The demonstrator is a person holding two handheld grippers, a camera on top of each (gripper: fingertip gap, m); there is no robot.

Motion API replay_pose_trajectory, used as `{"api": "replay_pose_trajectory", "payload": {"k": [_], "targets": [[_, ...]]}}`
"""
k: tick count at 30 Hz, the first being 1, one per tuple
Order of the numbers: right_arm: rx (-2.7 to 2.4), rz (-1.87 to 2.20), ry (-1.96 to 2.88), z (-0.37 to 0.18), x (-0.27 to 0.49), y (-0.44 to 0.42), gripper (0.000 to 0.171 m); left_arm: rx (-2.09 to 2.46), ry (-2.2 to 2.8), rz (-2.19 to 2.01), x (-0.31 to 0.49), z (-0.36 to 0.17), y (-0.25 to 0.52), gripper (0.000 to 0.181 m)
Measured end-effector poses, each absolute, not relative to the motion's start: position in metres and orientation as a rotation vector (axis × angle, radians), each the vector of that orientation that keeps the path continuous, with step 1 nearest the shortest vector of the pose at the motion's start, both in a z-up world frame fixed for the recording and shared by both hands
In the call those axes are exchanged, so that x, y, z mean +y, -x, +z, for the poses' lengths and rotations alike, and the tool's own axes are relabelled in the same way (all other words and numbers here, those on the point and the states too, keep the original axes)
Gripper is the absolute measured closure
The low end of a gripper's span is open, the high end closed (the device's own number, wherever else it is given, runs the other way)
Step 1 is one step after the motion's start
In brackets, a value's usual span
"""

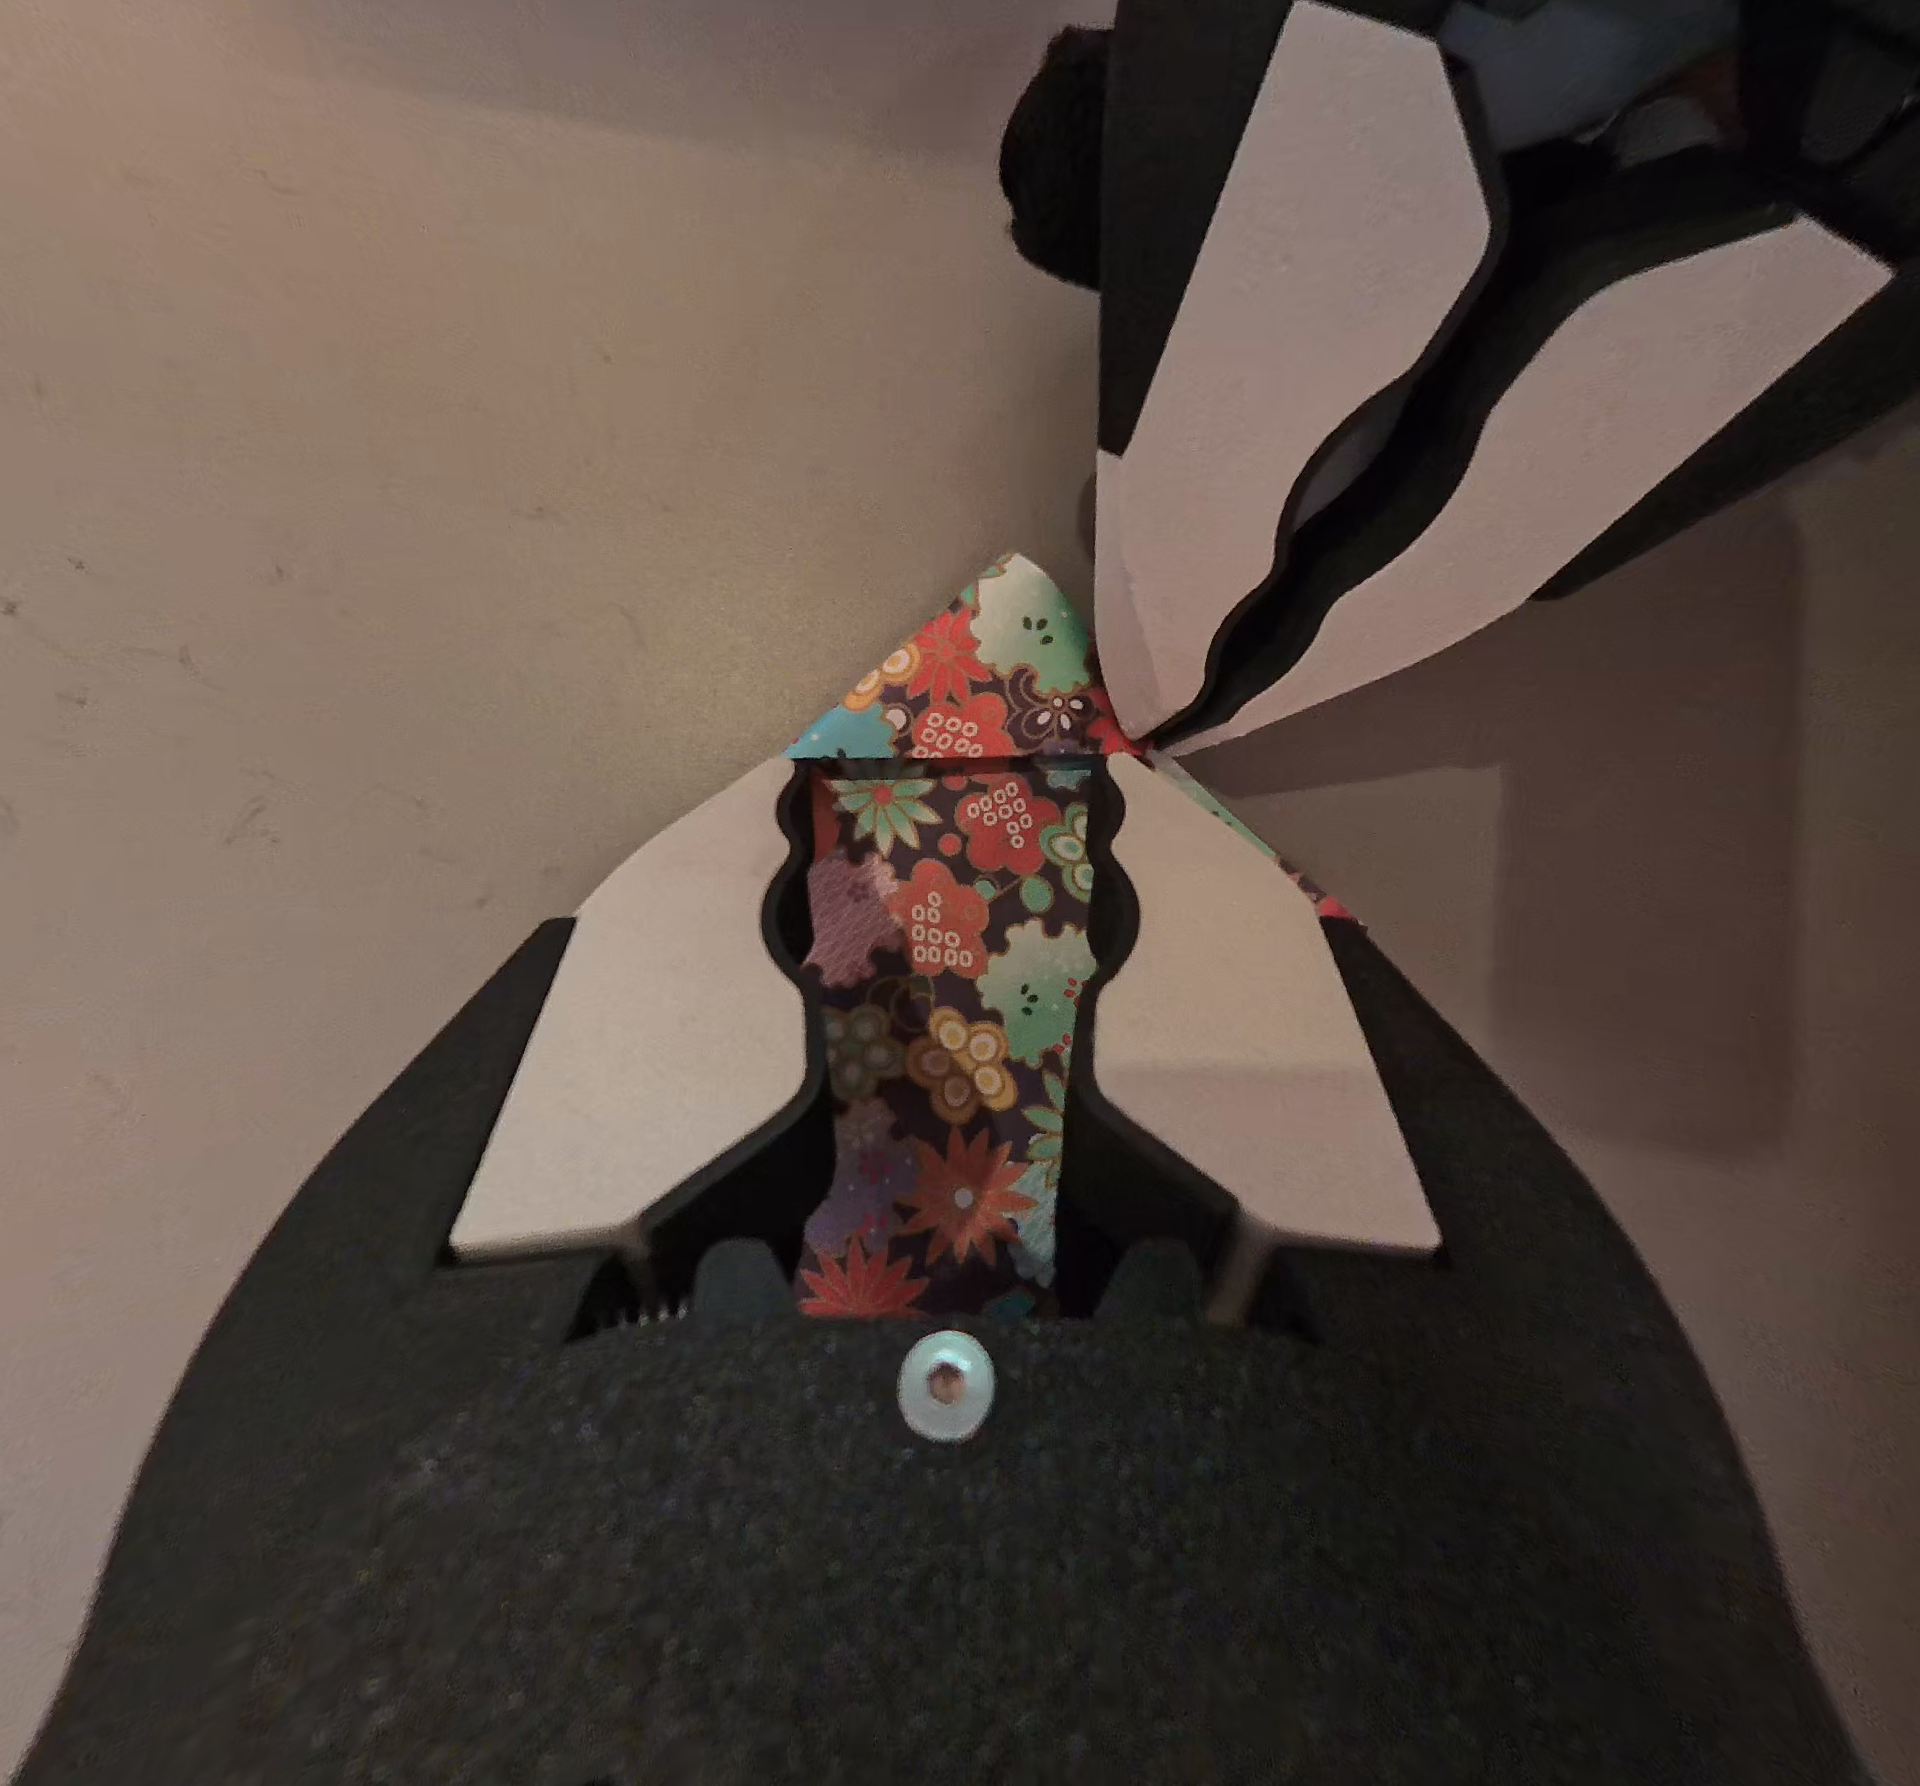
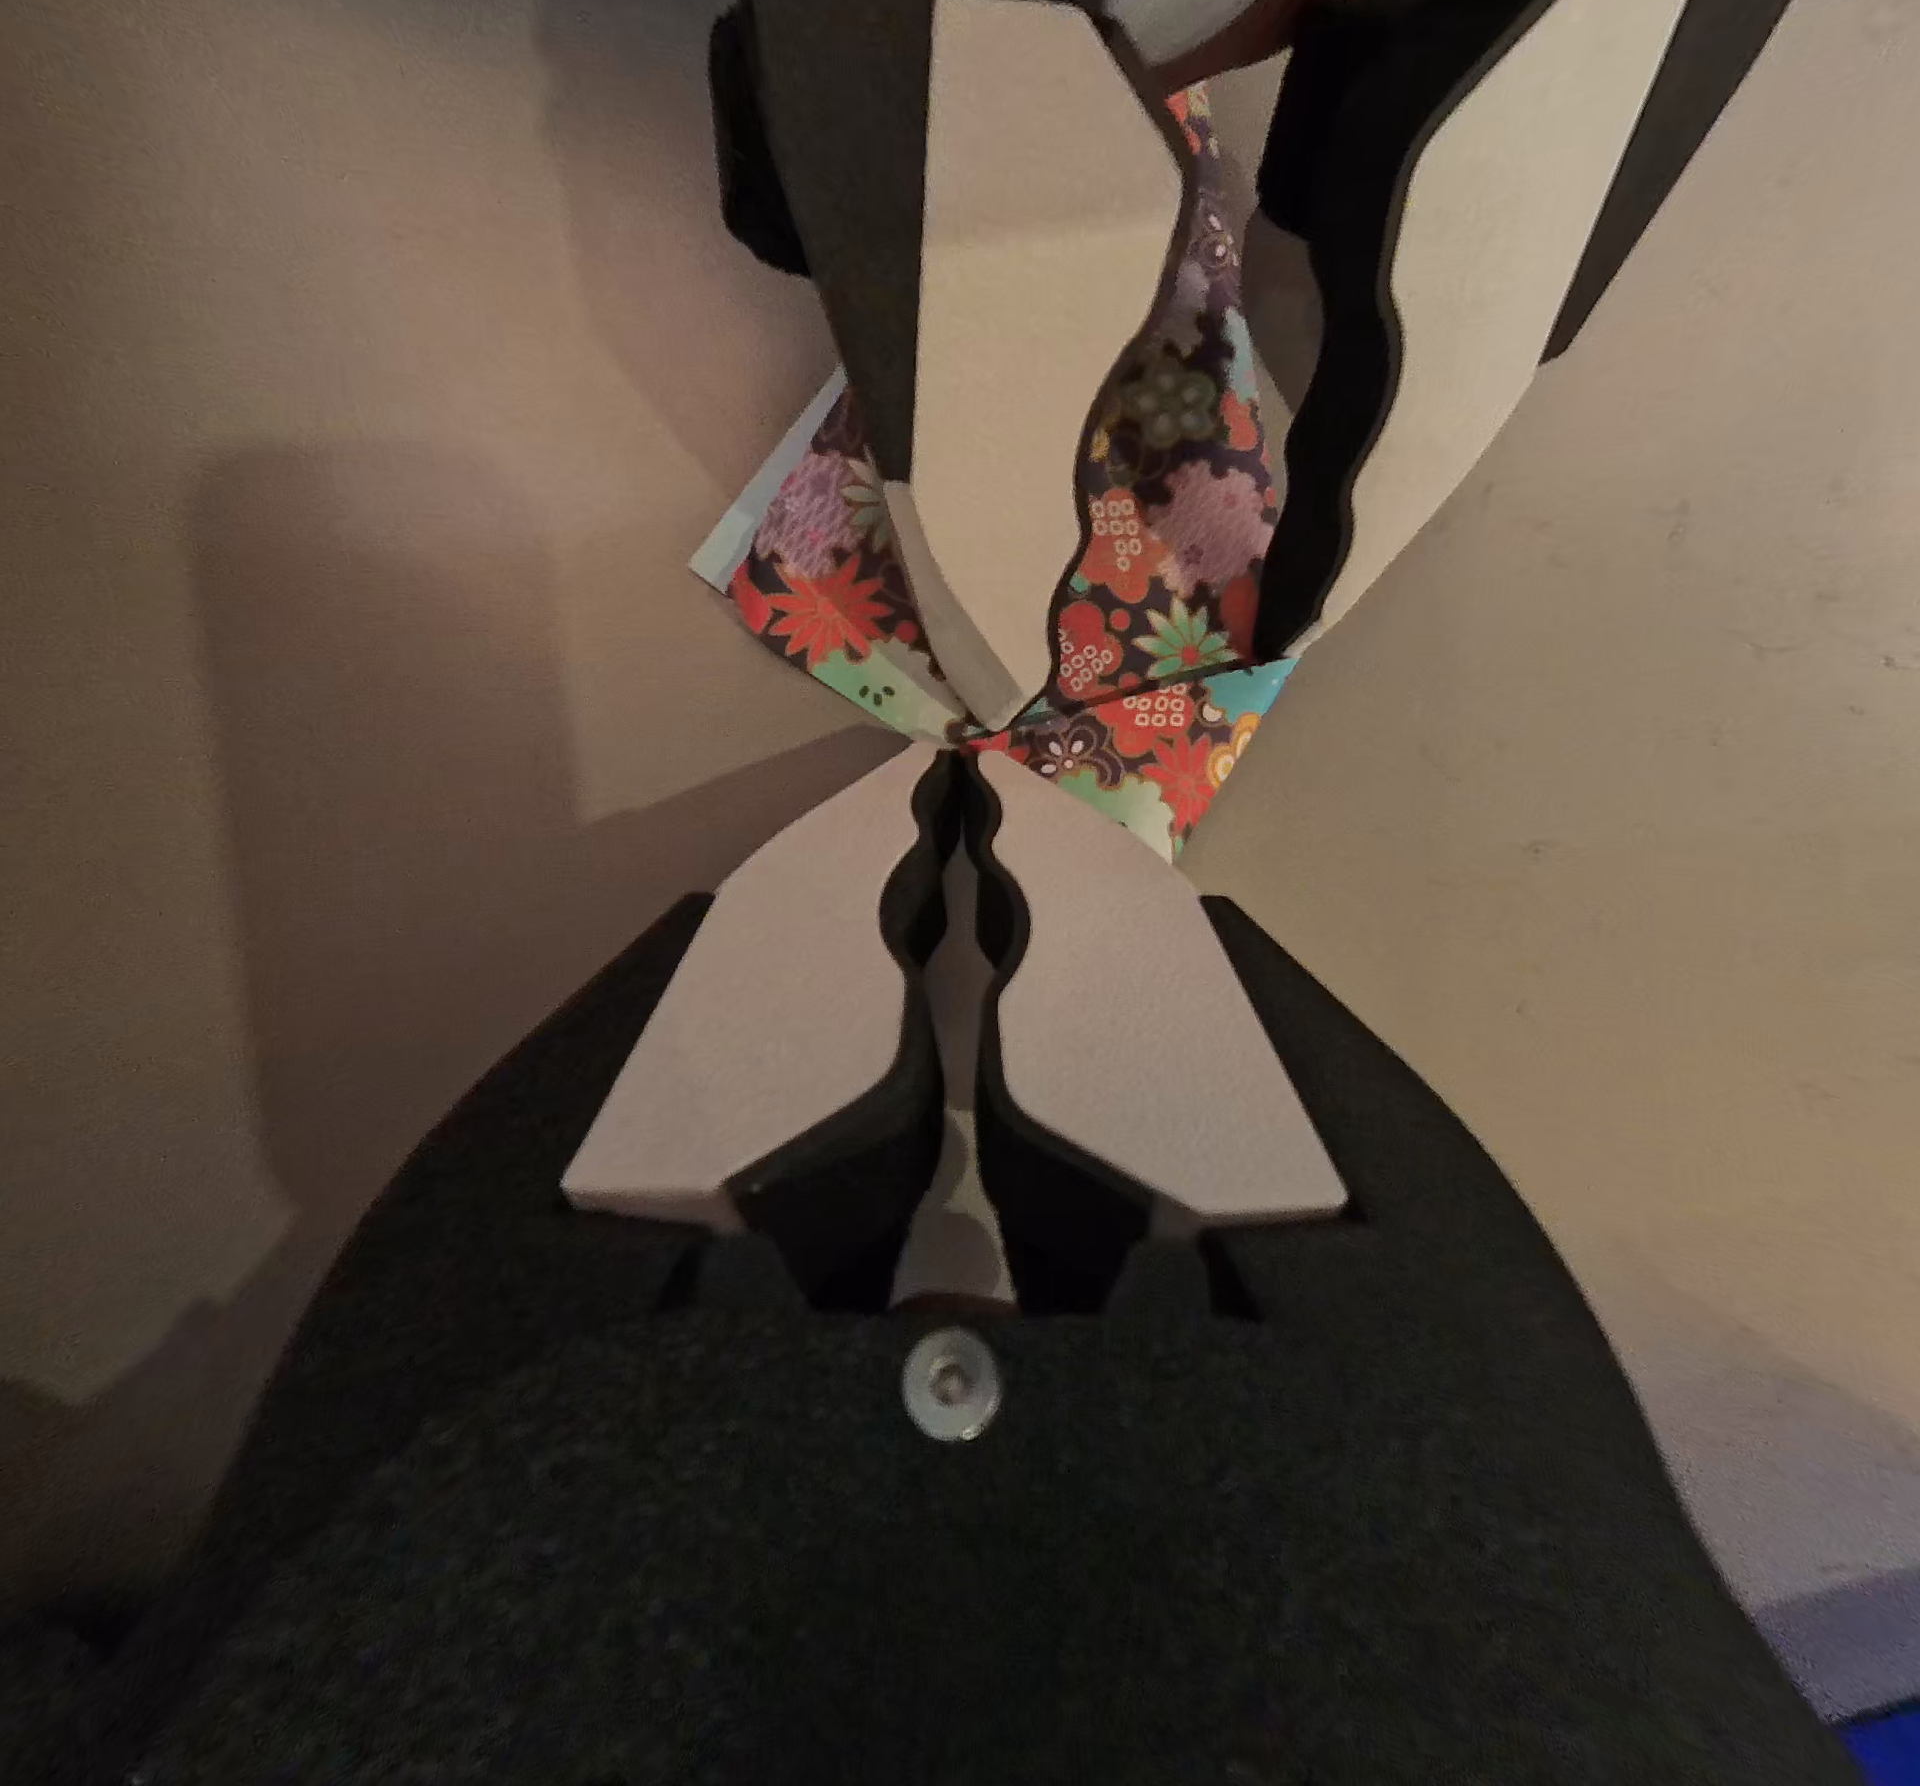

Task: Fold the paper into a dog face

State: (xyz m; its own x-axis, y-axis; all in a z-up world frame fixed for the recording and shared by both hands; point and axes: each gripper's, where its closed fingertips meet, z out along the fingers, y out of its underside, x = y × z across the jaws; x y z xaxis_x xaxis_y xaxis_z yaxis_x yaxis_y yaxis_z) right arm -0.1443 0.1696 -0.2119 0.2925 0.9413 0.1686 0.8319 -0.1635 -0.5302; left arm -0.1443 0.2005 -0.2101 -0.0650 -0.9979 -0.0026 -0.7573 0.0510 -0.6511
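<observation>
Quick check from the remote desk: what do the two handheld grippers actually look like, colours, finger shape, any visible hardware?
Both match. The left gripper and the right gripper each have a black, grainy-textured body with a silver screw at its centre. Each carries two fingers with pale, flat, angular outer faces tapering to a point, and black inner pads with wavy, scalloped edges. No cables, sleeves or markings show.
</observation>
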Motion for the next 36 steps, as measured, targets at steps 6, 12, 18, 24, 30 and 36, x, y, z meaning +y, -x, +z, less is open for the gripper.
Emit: {"api": "replay_pose_trajectory", "payload": {"k": [6,12,18,24,30,36], "targets": [[-1.565,0.282,2.039,-0.212,0.169,0.144,0.171,1.867,1.772,-0.681,0.2051,-0.21,0.1461,0.135],[-1.571,0.273,2.056,-0.2121,0.1667,0.1406,0.171,1.866,1.778,-0.674,0.2056,-0.21,0.1471,0.136],[-1.526,0.322,2.095,-0.2123,0.1659,0.1402,0.171,1.862,1.786,-0.663,0.2058,-0.2101,0.1473,0.135],[-1.491,0.363,2.11,-0.2124,0.1656,0.1399,0.171,1.855,1.791,-0.664,0.2052,-0.2101,0.1465,0.135],[-1.495,0.359,2.105,-0.2123,0.1653,0.1398,0.171,1.849,1.801,-0.641,0.2064,-0.2096,0.1476,0.13],[-1.483,0.368,2.108,-0.2123,0.1655,0.1398,0.171,1.822,1.804,-0.624,0.2099,-0.2058,0.1484,0.128]]}}
